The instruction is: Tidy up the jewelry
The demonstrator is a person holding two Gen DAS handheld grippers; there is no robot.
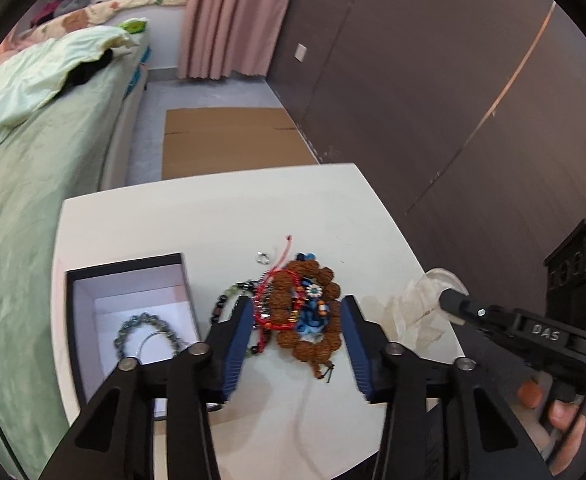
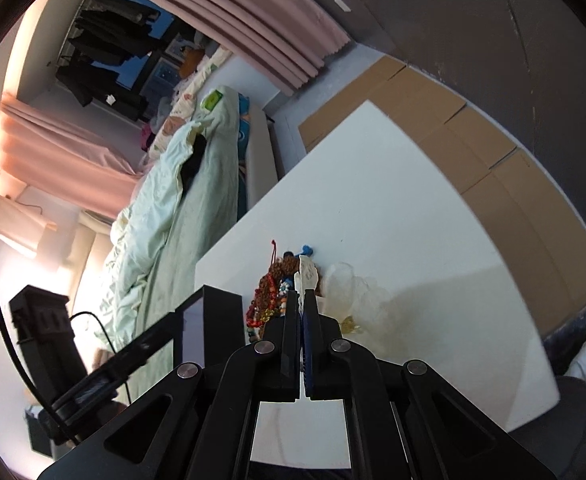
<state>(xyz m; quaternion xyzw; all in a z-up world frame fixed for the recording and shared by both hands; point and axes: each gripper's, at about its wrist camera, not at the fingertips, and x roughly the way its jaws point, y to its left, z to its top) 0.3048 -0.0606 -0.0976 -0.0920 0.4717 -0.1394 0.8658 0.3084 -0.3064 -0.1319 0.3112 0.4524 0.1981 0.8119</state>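
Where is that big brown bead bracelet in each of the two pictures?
Left wrist view: the brown bead bracelet lies low in the middle, on the white table between the open blue fingers.
Right wrist view: only part of it shows, at centre, above the closed fingers.
Shared landmark: the red cord.

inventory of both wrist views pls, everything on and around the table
table: 1, white, beside the bed
box: 1, black outside, white inside, open, table's left part
grey bracelet: 1, grey-green beads, inside the box
brown bracelet: 1, large brown beads, centre of the jewelry pile
red cords: tangle, count unclear, on the pile
dark bead strand: 1, dark and green, pile's left edge
ring: 1, silver, behind the pile
pouch: 1, sheer white, right of the pile
cardboard: flattened, brown, floor
bed: 1, green bedding, left
curtain: pink, rear
left gripper: open, straddling the pile
right gripper: shut on pouch
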